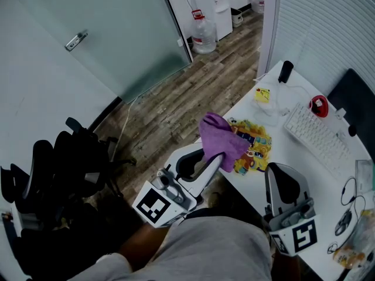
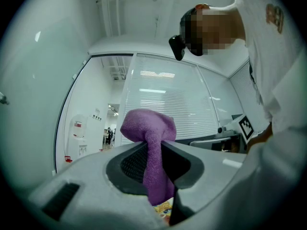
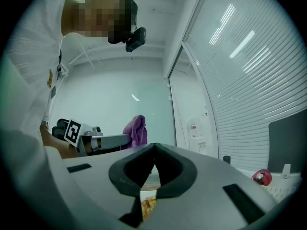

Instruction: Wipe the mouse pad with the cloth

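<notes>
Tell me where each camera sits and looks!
Head view: on the person's head, looking down at the mouse pad, left tongs and right tongs; shirt below.
Left gripper view: on the left tongs, facing the blinds past jaws shut on the cloth; shirt at right.
Right gripper view: on the right tongs, facing the glass wall past shut, empty jaws; shirt at left.
All show the cloth.

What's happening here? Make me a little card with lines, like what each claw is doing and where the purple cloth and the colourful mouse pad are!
Left claw: shut on the purple cloth
Purple cloth: bunched up, over the left side of the mouse pad in the head view; touching it or not, cannot tell
Mouse pad: colourful cartoon print, lying on the white desk near its edge
Right claw: shut, nothing in it
Also on the desk: white keyboard, to the right of the pad
</notes>
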